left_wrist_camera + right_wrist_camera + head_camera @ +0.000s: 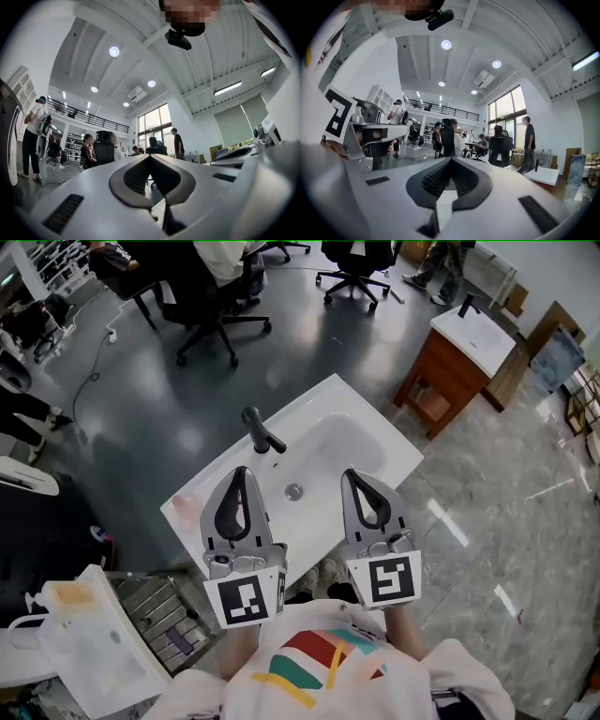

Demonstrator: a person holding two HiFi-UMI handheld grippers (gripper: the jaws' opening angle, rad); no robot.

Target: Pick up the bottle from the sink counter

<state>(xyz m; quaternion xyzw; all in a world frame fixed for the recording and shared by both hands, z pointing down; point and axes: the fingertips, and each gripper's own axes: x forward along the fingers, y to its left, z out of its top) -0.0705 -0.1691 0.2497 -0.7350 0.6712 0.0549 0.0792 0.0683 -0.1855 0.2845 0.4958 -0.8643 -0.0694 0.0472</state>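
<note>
Seen from above, a white sink counter point(370, 427) holds a black faucet point(260, 432) and a drain point(293, 491). A small pale pinkish bottle point(185, 505) stands on the counter's near left corner. Held side by side over the basin's near edge are my left gripper point(242, 472) and my right gripper point(350, 474). Both are shut, with nothing between their tips. The bottle is left of the left gripper and apart from it. The left gripper point(151, 157) and right gripper point(451, 160) show closed tips in their own views, aimed level across the room. Neither of those views shows the bottle.
A second sink on a wooden cabinet point(459, 357) stands at the back right. Office chairs point(211, 310) stand beyond the counter. A white plastic piece point(89, 648) and a metal rack point(164, 615) lie at the lower left. Several people point(445, 136) sit and stand in the room.
</note>
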